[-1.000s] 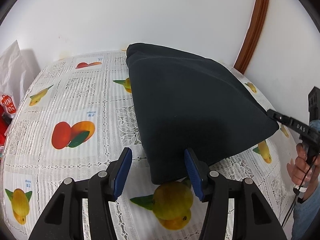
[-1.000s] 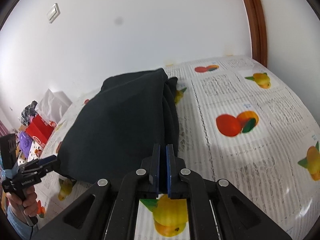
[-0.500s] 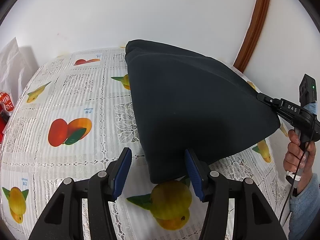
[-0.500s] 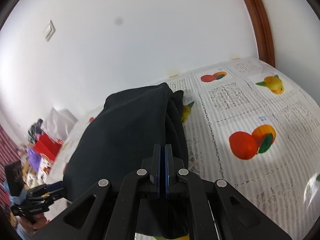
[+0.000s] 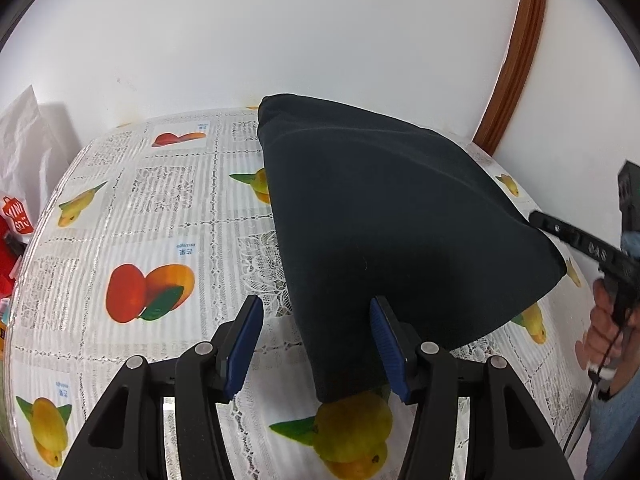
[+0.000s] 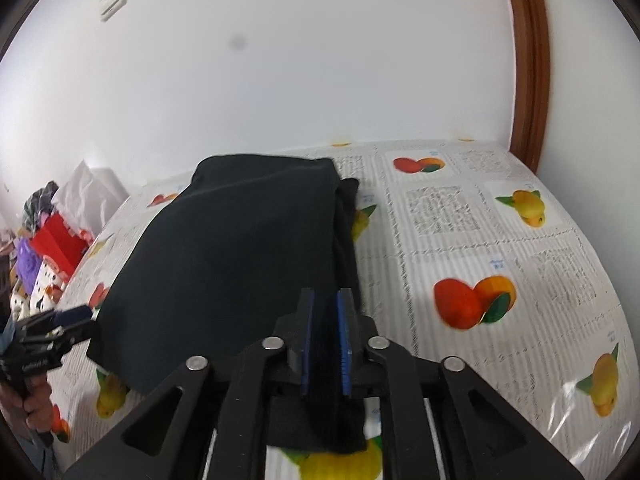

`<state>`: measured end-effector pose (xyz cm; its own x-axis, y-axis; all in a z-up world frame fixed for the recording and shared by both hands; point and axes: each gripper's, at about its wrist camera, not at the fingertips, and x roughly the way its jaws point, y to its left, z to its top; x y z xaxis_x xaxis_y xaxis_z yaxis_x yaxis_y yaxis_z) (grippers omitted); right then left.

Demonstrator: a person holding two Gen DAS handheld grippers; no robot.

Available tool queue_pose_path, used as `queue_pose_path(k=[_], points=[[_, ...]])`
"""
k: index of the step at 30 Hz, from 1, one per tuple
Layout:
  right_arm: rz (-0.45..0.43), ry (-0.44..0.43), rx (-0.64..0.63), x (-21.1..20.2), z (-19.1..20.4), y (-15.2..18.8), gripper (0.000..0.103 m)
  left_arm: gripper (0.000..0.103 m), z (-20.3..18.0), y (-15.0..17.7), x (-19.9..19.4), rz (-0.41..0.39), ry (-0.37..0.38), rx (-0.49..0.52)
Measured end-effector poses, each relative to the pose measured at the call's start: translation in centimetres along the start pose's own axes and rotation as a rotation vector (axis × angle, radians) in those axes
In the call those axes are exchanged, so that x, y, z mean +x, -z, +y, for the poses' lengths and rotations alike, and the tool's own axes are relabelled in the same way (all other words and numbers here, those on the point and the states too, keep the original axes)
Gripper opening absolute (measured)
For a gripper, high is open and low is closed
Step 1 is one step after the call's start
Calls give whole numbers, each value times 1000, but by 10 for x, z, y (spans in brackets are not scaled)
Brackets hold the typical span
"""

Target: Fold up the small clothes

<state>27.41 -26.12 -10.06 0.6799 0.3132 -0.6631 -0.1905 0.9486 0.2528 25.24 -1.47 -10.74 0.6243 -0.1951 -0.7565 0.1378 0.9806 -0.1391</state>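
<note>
Two claws work one dark garment lying folded on the fruit-print counter. Half a second ago the right claw was pinched tight on its near corner; now its pads stand slightly apart, seemingly releasing. The left claw still gapes wide around the other corner, so this fold looks laid.

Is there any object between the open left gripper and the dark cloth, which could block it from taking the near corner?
Nothing visible blocks it. The left gripper is open, and the near corner of the dark cloth already lies between its blue pads. Only the fruit-print tablecloth is underneath.
</note>
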Motion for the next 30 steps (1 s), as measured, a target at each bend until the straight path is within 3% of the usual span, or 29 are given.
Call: queue_pose_path(k=[5, 11, 17, 21, 26, 27, 29, 30], points=[[21, 81, -17, -1, -2, 27, 16, 55, -3, 5, 4, 17, -1, 9], [2, 86, 50, -21, -19, 38, 21, 55, -6, 15, -3, 31, 6, 23], [-7, 60, 44, -31, -12, 39, 27, 55, -7, 25, -12, 38, 11, 16], [-12, 27, 47, -31, -6, 39, 43, 55, -6, 31, -19, 39, 14, 16], [-5, -20, 92, -10, -5, 28, 43, 55, -5, 35, -22, 47, 18, 6], [3, -28, 103, -4, -5, 25, 42, 55, -5, 36, -23, 48, 19, 4], [22, -45, 123, 8, -4, 20, 24, 55, -5, 36, -24, 47, 19, 2], [29, -56, 126, 12, -4, 19, 4, 55, -5, 36, -25, 47, 19, 2]])
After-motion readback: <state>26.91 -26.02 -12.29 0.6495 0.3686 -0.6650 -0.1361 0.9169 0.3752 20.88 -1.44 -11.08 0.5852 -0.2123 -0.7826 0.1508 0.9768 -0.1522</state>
